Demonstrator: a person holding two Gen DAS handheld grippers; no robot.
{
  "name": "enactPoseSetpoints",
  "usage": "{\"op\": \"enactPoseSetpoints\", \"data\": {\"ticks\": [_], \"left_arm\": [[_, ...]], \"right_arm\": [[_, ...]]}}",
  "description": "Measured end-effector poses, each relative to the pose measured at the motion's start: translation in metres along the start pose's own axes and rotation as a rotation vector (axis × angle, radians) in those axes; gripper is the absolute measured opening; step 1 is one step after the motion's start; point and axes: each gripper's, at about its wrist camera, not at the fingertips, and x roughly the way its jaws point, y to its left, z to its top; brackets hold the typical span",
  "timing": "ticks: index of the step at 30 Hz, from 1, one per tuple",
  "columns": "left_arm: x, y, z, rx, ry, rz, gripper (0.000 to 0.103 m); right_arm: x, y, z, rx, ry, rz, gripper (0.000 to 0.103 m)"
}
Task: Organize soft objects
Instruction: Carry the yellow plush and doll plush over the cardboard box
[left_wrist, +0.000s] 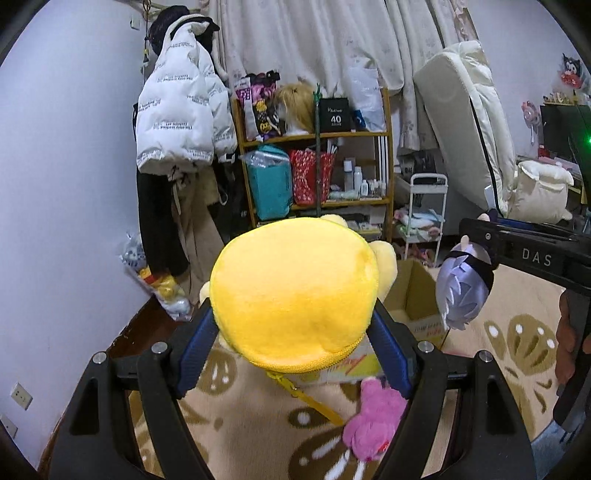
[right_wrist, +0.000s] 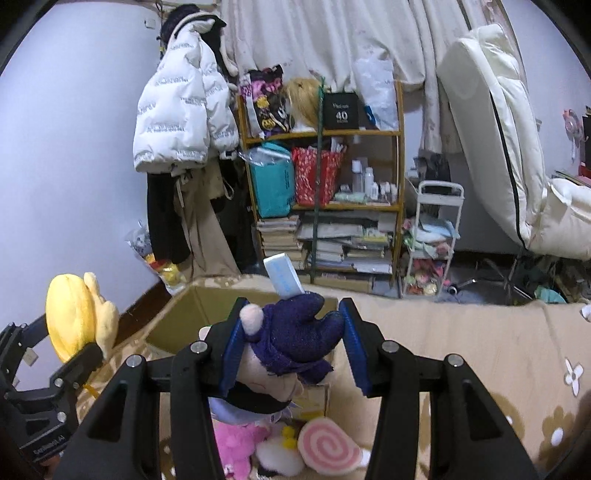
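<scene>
My left gripper (left_wrist: 295, 343) is shut on a round yellow plush (left_wrist: 291, 291) with a zip and yellow strap, held above the carpet; it also shows at the left of the right wrist view (right_wrist: 74, 317). My right gripper (right_wrist: 291, 343) is shut on a small plush doll (right_wrist: 291, 339) in dark purple clothes with lavender hair, hanging head down over an open cardboard box (right_wrist: 184, 317). The doll (left_wrist: 463, 291) and box (left_wrist: 413, 291) also show in the left wrist view. A pink plush (left_wrist: 373, 424) lies on the carpet below the left gripper.
On the floor under the right gripper lie a pink plush (right_wrist: 236, 443), a white plush (right_wrist: 277, 454) and a pink swirl plush (right_wrist: 328, 443). A cluttered wooden shelf (right_wrist: 325, 206), a small white cart (right_wrist: 432, 240), hanging coats (right_wrist: 181, 110) and a leaning mattress (right_wrist: 495, 129) line the back wall.
</scene>
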Motion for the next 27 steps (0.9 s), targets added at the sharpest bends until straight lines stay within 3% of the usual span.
{"op": "enactPoseSetpoints", "data": {"ticks": [6,20,27], "left_arm": [[0.013,-0.002,0.014,0.027,-0.036,0.015,0.078],[0.063,0.003,0.022,0.002,0.007,-0.020,0.078],[0.085,-0.003,0.012,-0.002,0.053,-0.043,0.078]], "right_arm": [[0.006,0.009,0.016,-0.068,-0.048,-0.021,0.052],[0.037,0.010,0.027,-0.082,-0.087,-0.029,0.053],[0.056,0.009,0.015,-0.089,-0.050,-0.026,0.053]]}}
